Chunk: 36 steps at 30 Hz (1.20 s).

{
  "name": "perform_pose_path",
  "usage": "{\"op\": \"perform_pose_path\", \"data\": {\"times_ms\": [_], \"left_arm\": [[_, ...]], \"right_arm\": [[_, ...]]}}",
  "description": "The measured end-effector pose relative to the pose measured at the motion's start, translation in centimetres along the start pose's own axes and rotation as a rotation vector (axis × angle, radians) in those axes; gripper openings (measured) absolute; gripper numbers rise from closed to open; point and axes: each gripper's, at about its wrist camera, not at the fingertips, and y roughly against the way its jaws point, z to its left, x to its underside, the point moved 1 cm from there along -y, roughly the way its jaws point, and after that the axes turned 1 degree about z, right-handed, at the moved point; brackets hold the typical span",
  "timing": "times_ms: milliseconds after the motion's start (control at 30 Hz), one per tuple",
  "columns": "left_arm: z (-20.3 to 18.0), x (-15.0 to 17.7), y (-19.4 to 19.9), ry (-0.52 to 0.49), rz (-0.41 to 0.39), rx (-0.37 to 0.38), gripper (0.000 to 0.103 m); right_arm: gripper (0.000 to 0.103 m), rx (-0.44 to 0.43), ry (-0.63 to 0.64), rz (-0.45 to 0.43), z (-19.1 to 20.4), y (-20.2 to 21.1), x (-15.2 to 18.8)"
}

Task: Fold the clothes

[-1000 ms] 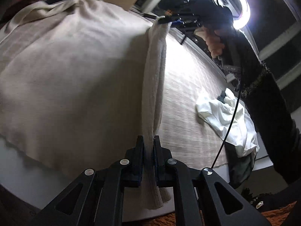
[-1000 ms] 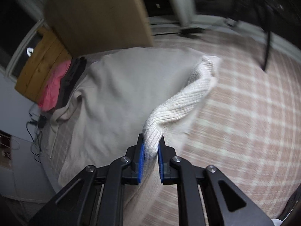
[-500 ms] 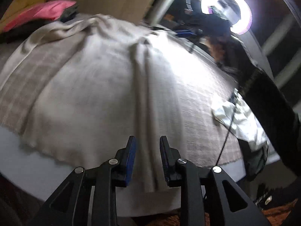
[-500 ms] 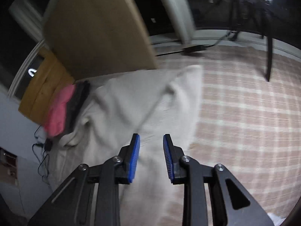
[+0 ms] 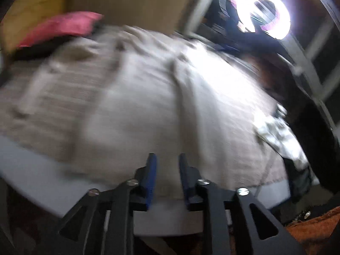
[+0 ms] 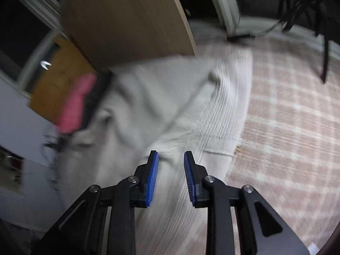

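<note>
Cream ribbed knit, the sweater (image 6: 174,110) lies spread on the bed (image 6: 297,114), its sleeve folded in across the body. I have both tools clear of it: the left gripper (image 5: 166,178) and the right gripper (image 6: 171,175) each stand with jaws apart, nothing between the pads, having just opened. I judge the knit soft, floppy and fairly heavy, likely to stretch and sag if lifted from one point. I would take it at the hem corner and the shoulder together, pinching a doubled edge for a firmer hold.
</note>
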Motion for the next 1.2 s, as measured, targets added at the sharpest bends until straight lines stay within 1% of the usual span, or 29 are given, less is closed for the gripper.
{"op": "perform_pose_path", "data": {"times_ms": [67, 100, 167, 200, 267, 333, 400, 433, 533, 600, 667, 733, 800, 833, 867, 967, 1033, 1067, 1133, 1200], "left_arm": [[2.8, -0.6, 1.7, 0.037, -0.021, -0.086, 0.031], [4.3, -0.8, 2.5, 0.056, -0.030, -0.130, 0.031], [6.2, -1.4, 3.1, 0.082, -0.030, -0.174, 0.031], [7.3, -1.9, 3.4, 0.082, -0.031, -0.185, 0.031], [8.8, -3.4, 3.4, 0.041, -0.036, -0.216, 0.032], [10.4, -5.2, 2.9, -0.005, -0.041, -0.247, 0.035], [12.1, -7.3, 1.6, -0.030, -0.043, -0.261, 0.040], [13.1, -8.0, 1.1, -0.042, -0.042, -0.265, 0.040], [16.6, -10.2, -1.1, -0.087, -0.027, -0.262, 0.040], [19.1, -11.1, -2.9, -0.129, 0.013, -0.271, 0.040], [21.2, -11.5, -4.1, -0.164, 0.047, -0.270, 0.040], [23.1, -11.7, -5.0, -0.179, 0.084, -0.241, 0.040], [24.2, -11.7, -5.6, -0.185, 0.118, -0.209, 0.040], [24.5, -11.7, -5.9, -0.190, 0.134, -0.190, 0.041], [24.4, -11.5, -5.8, -0.203, 0.134, -0.186, 0.040], [23.9, -10.7, -4.8, -0.233, 0.108, -0.162, 0.041], [23.0, -9.9, -4.1, -0.271, 0.090, -0.139, 0.043], [22.6, -9.6, -4.2, -0.300, 0.091, -0.129, 0.046], [21.8, -9.2, -4.9, -0.357, 0.102, -0.120, 0.048], [21.2, -8.8, -6.0, -0.420, 0.119, -0.127, 0.048]], "right_arm": [[0.026, -0.050, 0.003, -0.032, 0.4, 3.8, 0.9], [0.026, -0.072, 0.006, -0.046, 0.7, 5.5, 1.3], [0.028, -0.102, 0.023, -0.058, 1.8, 8.1, 2.2], [0.030, -0.101, 0.040, -0.063, 2.6, 8.9, 2.5], [0.030, -0.092, 0.079, -0.064, 4.3, 10.1, 3.1], [0.030, -0.081, 0.114, -0.063, 6.3, 10.4, 3.4], [0.031, -0.072, 0.146, -0.061, 8.3, 10.4, 3.6], [0.031, -0.069, 0.153, -0.061, 9.3, 10.0, 3.5], [0.031, -0.009, 0.148, -0.050, 11.3, 7.4, 3.2], [0.031, 0.023, 0.114, -0.029, 12.3, 5.0, 3.2], [0.031, 0.034, 0.067, 0.003, 13.4, 2.0, 3.4], [0.031, 0.038, 0.039, 0.043, 14.8, -1.3, 3.6], [0.031, 0.019, -0.007, 0.078, 16.0, -4.5, 3.7], [0.031, 0.004, -0.031, 0.087, 16.6, -6.3, 3.7], [0.031, 0.008, -0.044, 0.091, 17.2, -7.9, 3.6], [0.031, 0.060, -0.062, 0.095, 18.2, -12.7, 2.5], [0.031, 0.072, -0.108, 0.104, 17.9, -15.6, 1.3], [0.031, 0.068, -0.141, 0.106, 17.5, -16.8, 0.6], [0.031, 0.058, -0.200, 0.109, 16.7, -19.0, -0.5], [0.036, 0.047, -0.247, 0.115, 16.0, -20.6, -1.3]]}}
